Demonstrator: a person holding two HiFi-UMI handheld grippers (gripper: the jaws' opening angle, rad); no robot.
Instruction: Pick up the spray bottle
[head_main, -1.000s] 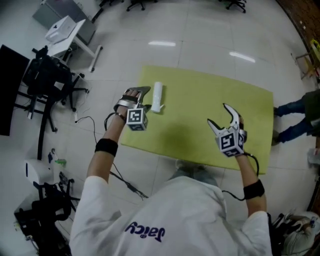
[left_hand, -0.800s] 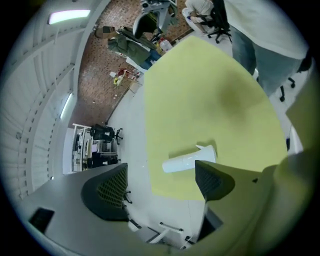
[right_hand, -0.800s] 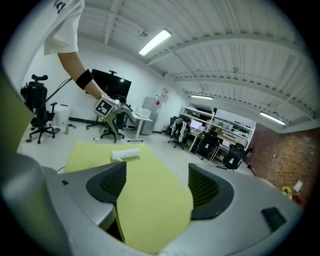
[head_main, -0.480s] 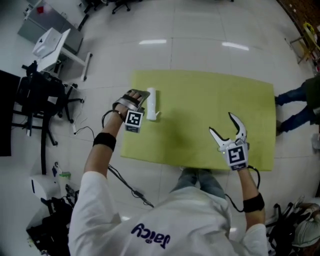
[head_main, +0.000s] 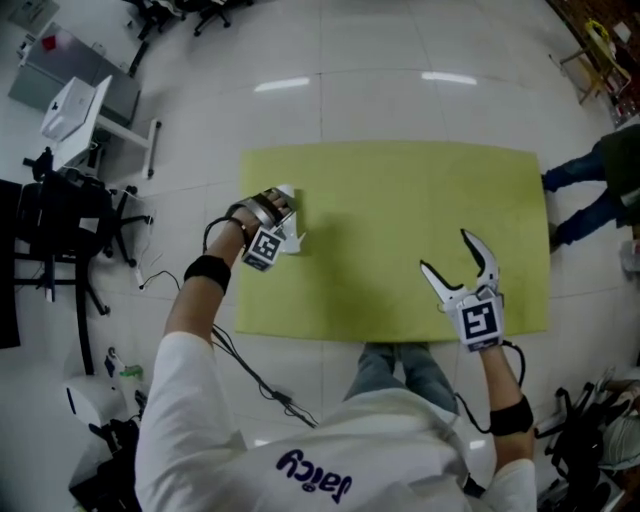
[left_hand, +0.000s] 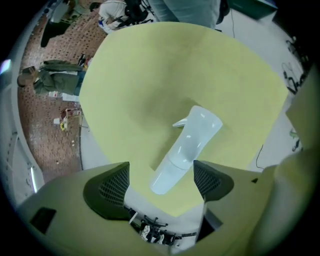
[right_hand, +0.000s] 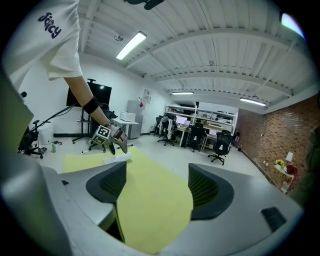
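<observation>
The white spray bottle (left_hand: 187, 145) lies on its side on the yellow-green table (head_main: 400, 220), near the table's left edge. My left gripper (head_main: 272, 228) points steeply down over it and hides most of the bottle (head_main: 292, 238) in the head view. In the left gripper view the bottle's base end lies between the jaws of the left gripper (left_hand: 160, 187). These jaws are closing, and a gap still shows beside the bottle. My right gripper (head_main: 460, 262) hovers open and empty over the table's near right part. From the right gripper view the bottle (right_hand: 117, 160) is small and far off.
A black office chair (head_main: 60, 230) and a white desk (head_main: 80, 110) stand on the floor to the left. Cables (head_main: 150, 280) trail by the table's left side. A person's legs (head_main: 590, 190) are at the table's right edge.
My left gripper has come down onto the bottle and rolled, so that its jaws now straddle it. The right gripper has drifted a little toward the table's near edge.
</observation>
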